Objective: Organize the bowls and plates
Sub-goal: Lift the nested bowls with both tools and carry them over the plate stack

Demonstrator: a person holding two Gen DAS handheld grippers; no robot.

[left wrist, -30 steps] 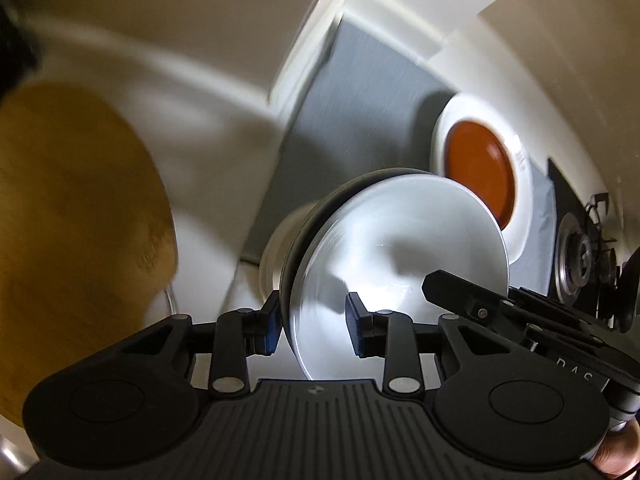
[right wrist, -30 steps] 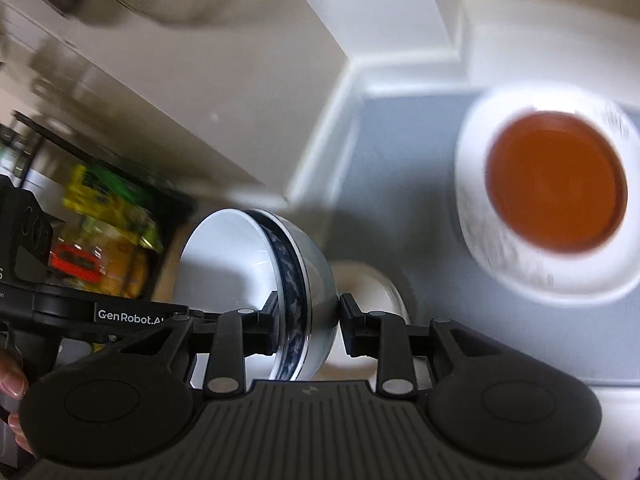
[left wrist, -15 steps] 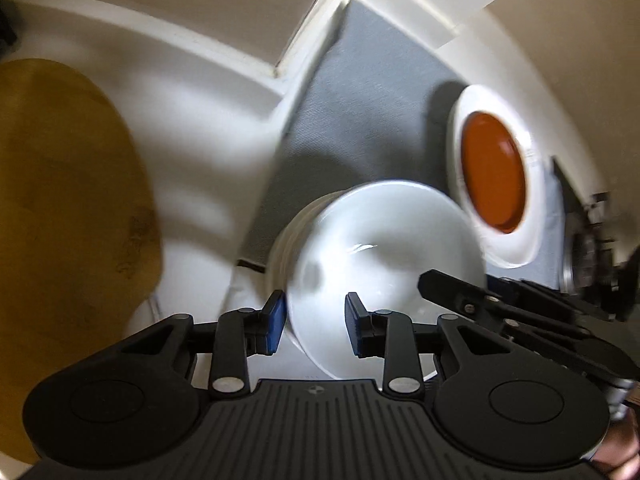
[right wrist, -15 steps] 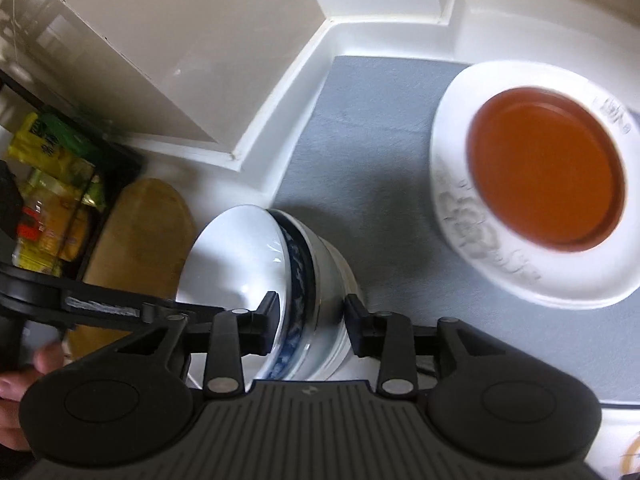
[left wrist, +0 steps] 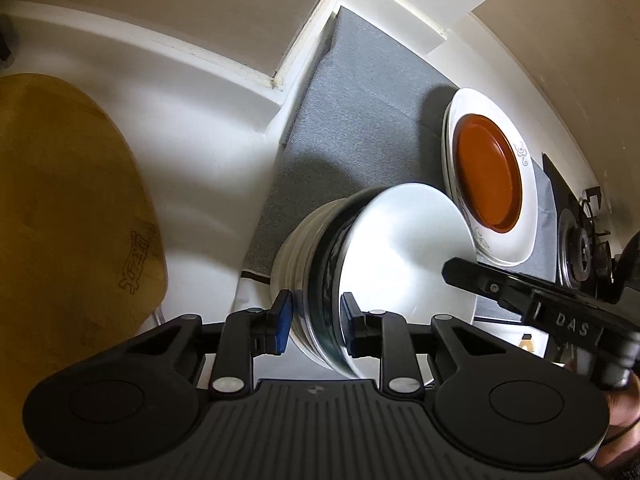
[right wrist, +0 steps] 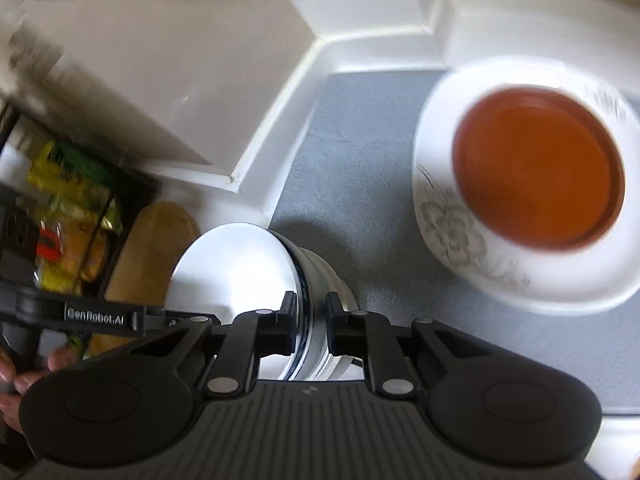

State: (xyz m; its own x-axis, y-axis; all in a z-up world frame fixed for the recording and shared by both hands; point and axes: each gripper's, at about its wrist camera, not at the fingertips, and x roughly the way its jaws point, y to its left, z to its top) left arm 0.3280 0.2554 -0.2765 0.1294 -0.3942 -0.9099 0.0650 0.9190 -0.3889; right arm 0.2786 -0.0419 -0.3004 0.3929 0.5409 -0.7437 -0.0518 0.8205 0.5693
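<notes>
A white bowl with a dark blue pattern outside point(left wrist: 400, 264) point(right wrist: 232, 264) sits tilted on a stack of white bowls point(left wrist: 296, 256) at the near corner of a grey mat point(left wrist: 360, 100). My left gripper point(left wrist: 316, 314) has its blue pads on either side of that bowl's near wall, one inside and one outside. Its jaws are closing. My right gripper point(right wrist: 312, 316) pinches the same bowl's rim from the other side, and its jaws are closing too. An orange plate point(left wrist: 488, 172) point(right wrist: 536, 164) rests on white flowered plates point(left wrist: 524, 216) point(right wrist: 452, 224) farther along the mat.
A wooden board point(left wrist: 60, 220) point(right wrist: 152, 248) lies left of the stack on the white counter. Walls and a boxed corner close the back. A stove burner point(left wrist: 576, 248) is at the right edge. A black rack of snack packets point(right wrist: 68, 208) stands beyond the board.
The patterned bowl came down from a steep tilt onto the stack of white bowls. The right jaws narrowed onto its rim. Both views sank a little toward the mat.
</notes>
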